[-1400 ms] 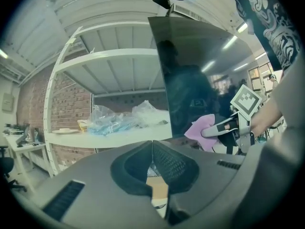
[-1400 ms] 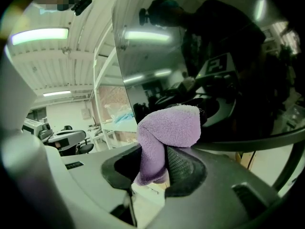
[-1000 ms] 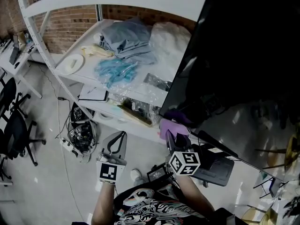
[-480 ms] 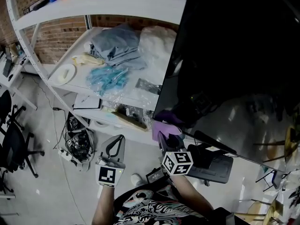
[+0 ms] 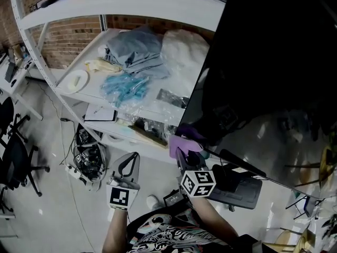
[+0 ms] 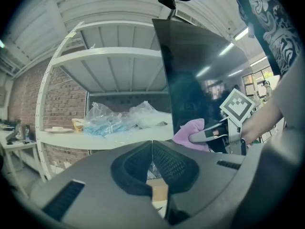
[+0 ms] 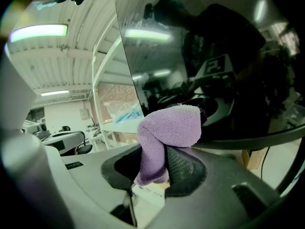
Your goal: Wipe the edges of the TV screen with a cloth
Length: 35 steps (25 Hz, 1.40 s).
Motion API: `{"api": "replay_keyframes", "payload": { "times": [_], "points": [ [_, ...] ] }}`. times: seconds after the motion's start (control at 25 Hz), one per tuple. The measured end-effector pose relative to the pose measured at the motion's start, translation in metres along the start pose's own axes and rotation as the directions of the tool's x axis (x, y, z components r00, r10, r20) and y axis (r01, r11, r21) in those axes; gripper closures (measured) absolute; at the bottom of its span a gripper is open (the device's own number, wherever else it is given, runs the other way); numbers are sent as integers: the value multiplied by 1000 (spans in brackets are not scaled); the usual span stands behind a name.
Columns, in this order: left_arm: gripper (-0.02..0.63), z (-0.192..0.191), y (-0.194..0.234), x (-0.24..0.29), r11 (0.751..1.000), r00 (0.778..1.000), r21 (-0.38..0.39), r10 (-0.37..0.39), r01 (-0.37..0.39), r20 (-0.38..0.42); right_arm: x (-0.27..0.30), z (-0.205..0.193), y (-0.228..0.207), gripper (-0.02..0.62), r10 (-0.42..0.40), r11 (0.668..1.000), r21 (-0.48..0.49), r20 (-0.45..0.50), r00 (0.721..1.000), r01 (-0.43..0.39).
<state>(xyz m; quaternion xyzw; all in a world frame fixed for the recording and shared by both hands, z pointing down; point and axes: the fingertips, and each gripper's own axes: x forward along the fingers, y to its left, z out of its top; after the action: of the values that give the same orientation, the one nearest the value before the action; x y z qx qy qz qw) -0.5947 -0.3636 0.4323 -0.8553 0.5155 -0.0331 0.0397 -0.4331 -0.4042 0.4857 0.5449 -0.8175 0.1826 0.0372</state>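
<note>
Clamped on the cloth point(image 5: 181, 144), the right hand-held gripper point(image 5: 182, 153) has slid to the TV's point(image 5: 274, 62) lower-left corner, so edge-wiping looks under way; the left hand-held gripper point(image 5: 130, 165) hangs closed and empty.

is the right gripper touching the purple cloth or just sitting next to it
Touching. The right gripper view shows the purple cloth pinched between the right gripper and its shut jaws, with its folded end bulging out above them.

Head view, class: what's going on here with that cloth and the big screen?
A person's right tongs are shut on a fluffy purple cloth, held at the bottom corner of the large black TV screen. The left tongs hang shut and empty, away from the screen.
</note>
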Motion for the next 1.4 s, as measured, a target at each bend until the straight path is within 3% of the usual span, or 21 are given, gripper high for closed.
{"api": "replay_keyframes", "payload": {
  "times": [0.84,1.4],
  "points": [
    [589,-13,26,-19,999,998,-11,42,-42,-41,22,4,30,448,68,998,2,13,998,-68],
    [589,-13,21,-16,999,999,-25,39,-40,-26,27,0,34,448,92,996,-18,13,996,-92]
  ]
}}
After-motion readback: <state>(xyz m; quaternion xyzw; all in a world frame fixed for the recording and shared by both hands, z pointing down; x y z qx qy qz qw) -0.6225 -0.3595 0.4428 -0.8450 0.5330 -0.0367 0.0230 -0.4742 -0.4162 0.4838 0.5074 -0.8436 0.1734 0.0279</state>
